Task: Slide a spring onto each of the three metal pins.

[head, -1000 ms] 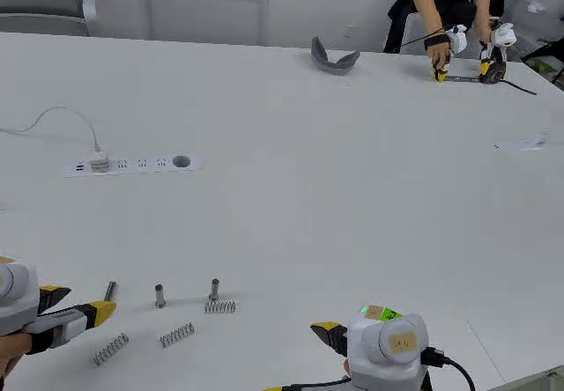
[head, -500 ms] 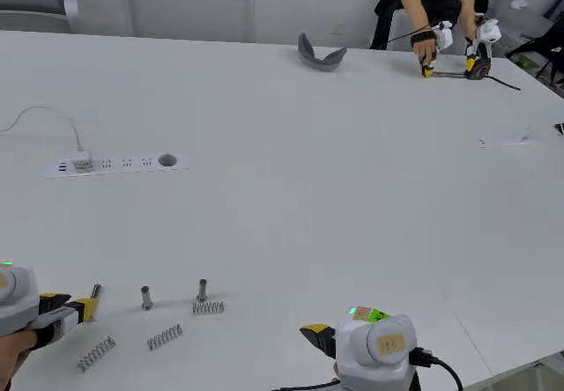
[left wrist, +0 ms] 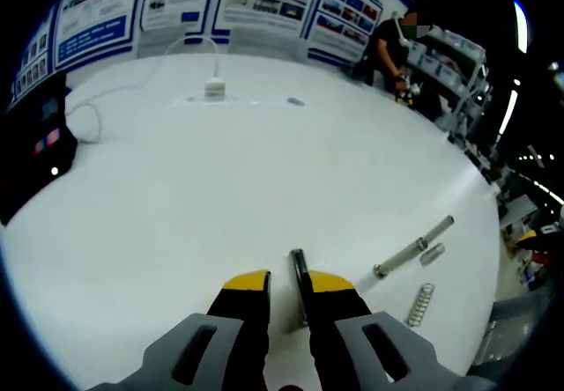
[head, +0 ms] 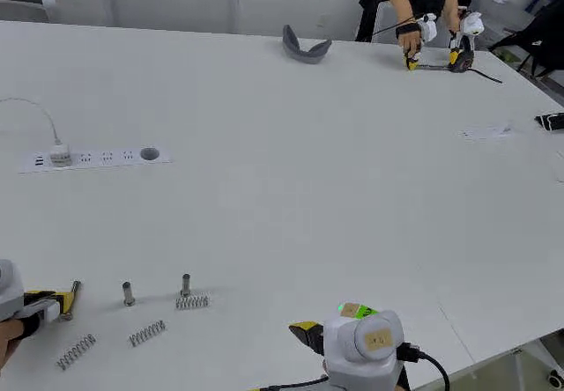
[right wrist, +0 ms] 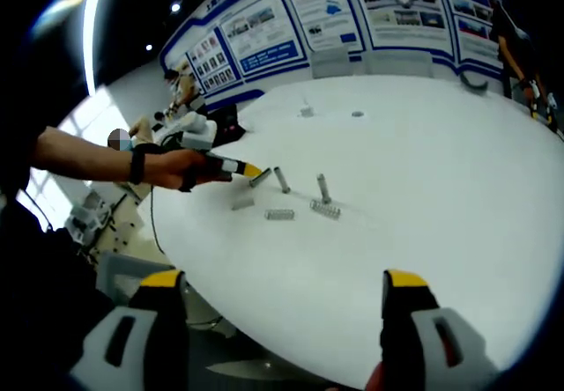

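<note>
Three short metal pins are near the front left of the white table: the left pin [head: 75, 287], the middle pin [head: 129, 293] and the right pin [head: 185, 284]. Three springs lie by them: one [head: 192, 302] beside the right pin, and two further forward [head: 147, 333] [head: 76, 351]. My left gripper [head: 60, 301] has its yellow jaws drawn close around the left pin [left wrist: 299, 272], which lies between them against the right jaw. The right gripper [right wrist: 282, 281] hangs open and empty over the table's front edge, well right of the pins [right wrist: 323, 188].
A white power strip [head: 92, 157] with a plugged cable lies at the left middle. A grey curved object [head: 305, 47] sits at the far side. A person [head: 414, 3] works with grippers at the far right. The table's front corner [head: 529, 347] is close to the right gripper.
The left gripper's jaws, wide apart a second ago, have narrowed around the left pin. The head camera has shifted, so everything sits further left in the view.
</note>
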Demonstrator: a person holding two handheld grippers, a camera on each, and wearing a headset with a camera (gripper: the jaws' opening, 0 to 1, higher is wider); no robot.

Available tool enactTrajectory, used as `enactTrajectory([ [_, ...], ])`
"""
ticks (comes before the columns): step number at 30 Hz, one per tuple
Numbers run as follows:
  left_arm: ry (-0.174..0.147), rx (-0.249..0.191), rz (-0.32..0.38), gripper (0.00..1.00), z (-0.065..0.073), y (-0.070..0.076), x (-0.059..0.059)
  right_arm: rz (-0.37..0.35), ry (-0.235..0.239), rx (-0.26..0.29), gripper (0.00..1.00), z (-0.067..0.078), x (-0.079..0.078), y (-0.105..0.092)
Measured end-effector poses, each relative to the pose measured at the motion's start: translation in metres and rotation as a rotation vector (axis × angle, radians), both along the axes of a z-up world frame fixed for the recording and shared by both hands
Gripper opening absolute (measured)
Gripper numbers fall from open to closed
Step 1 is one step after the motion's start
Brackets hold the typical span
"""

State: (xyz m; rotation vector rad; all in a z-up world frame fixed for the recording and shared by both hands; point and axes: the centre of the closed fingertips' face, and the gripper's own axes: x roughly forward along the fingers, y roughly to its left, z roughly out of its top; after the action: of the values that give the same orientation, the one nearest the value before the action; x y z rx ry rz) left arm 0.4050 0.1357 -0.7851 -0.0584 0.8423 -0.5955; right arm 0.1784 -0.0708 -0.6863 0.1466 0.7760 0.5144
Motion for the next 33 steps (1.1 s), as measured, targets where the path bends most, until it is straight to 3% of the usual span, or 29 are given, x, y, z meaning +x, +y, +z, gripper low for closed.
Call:
enactTrajectory([
  [9, -0.017, 0.003, -0.013, 0.17, -0.001, -0.007, 0.004, 0.0, 0.017, -0.001, 0.93, -0.005, -0.004, -0.002],
  [19, -0.023, 0.035, -0.052, 0.15, -0.006, -0.018, 0.0, 0.018, 0.016, -0.003, 0.93, -0.005, 0.001, 0.004],
  [25, -0.07, 0.108, -0.108, 0.09, -0.006, -0.016, 0.003, 0.041, 0.017, -0.009, 0.94, -0.005, 0.003, 0.009],
  [31, -0.07, 0.134, -0.171, 0.08, -0.007, -0.014, -0.004, 0.049, 0.018, -0.01, 0.94, -0.005, 0.004, 0.011],
  [33, -0.097, 0.191, -0.213, 0.08, -0.008, -0.01, -0.006, 0.051, 0.02, -0.007, 0.94, -0.006, 0.003, 0.012],
])
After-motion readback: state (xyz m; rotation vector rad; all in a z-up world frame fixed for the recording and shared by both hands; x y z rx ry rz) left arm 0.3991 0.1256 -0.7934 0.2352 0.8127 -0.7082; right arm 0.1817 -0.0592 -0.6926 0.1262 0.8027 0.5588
